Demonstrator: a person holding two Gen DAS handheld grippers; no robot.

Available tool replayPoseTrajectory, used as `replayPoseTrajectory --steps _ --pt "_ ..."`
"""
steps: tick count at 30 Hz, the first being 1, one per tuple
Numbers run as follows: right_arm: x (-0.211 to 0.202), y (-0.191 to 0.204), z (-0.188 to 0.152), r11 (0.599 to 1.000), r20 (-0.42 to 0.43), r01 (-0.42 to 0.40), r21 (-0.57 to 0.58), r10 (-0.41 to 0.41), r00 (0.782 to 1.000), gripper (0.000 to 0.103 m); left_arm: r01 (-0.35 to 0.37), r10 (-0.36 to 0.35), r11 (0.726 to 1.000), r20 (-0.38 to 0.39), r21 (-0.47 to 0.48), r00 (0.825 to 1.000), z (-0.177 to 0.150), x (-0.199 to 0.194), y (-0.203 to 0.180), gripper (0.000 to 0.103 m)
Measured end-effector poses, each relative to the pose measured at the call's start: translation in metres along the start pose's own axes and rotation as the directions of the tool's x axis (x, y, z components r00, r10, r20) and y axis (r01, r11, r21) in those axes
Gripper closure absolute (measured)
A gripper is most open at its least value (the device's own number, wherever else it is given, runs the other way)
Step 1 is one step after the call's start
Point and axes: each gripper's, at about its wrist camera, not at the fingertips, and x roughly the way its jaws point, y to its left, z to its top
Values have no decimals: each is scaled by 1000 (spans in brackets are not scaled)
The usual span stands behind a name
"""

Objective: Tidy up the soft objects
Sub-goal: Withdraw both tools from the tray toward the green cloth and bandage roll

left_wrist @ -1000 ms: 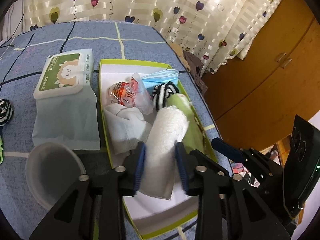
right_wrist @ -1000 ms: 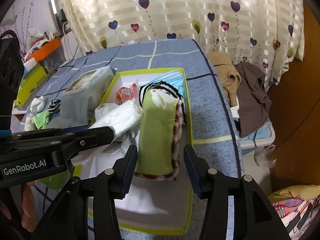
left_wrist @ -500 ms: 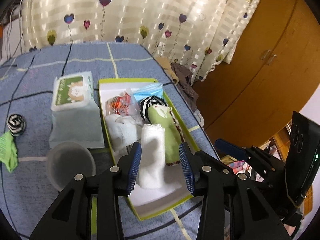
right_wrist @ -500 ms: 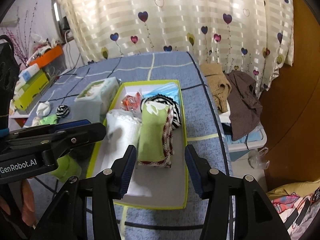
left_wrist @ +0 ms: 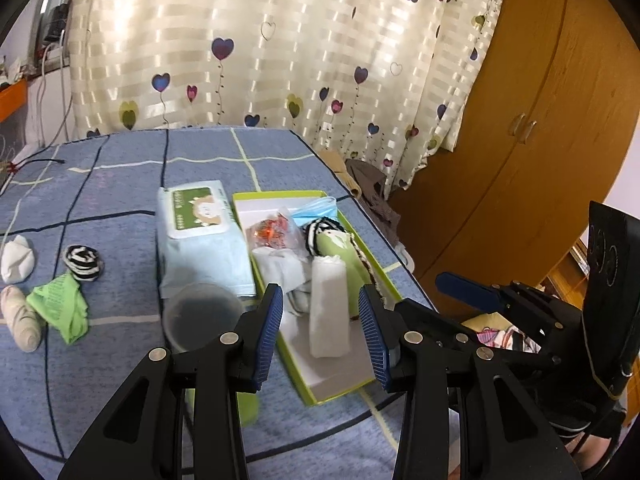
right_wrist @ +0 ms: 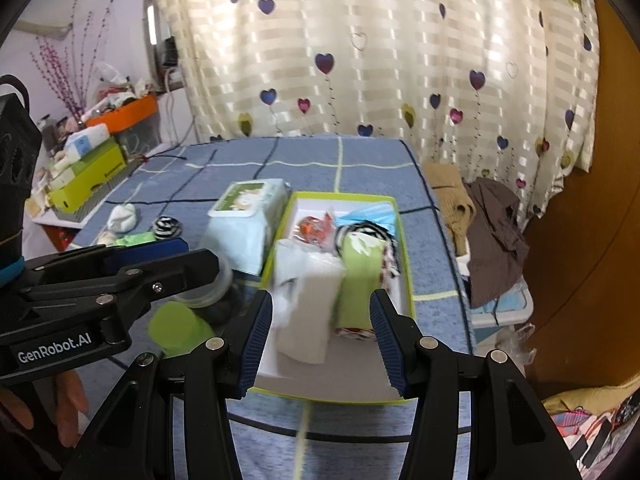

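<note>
A green-rimmed white box (left_wrist: 280, 194) (right_wrist: 404, 248) lies on the blue checked table. A white rolled towel (left_wrist: 328, 308) (right_wrist: 308, 312) and a green rolled cloth (left_wrist: 340, 256) (right_wrist: 358, 280) rest side by side in it. Behind them are a striped sock (left_wrist: 320, 232), a blue mask (left_wrist: 316, 206), a snack packet (left_wrist: 270, 234) and a white cloth (left_wrist: 280, 268). My left gripper (left_wrist: 322, 332) hovers open above the box's near end, holding nothing. The right gripper (right_wrist: 322, 344) is also open and empty, above and short of the two rolls.
Left of the box sit a wipes pack (left_wrist: 200, 236) and a clear plastic cup (left_wrist: 200, 316). A striped sock ball (left_wrist: 83, 262), green cloth (left_wrist: 62, 308) and two pale socks (left_wrist: 16, 260) lie further left. Clothes (right_wrist: 492, 232) hang past the table's right edge. A wardrobe (left_wrist: 540, 140) stands beyond.
Both grippers have lifted up and drawn back from the box. The white towel and green roll, earlier close between the fingers, now lie free in the box further below.
</note>
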Motion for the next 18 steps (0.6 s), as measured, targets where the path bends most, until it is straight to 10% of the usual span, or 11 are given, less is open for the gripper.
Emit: replayPoseTrajectory --steps 18 --pt "9 50 4 996 -20 -56 -65 55 998 53 -63 63 996 12 -64 998 -16 -24 46 62"
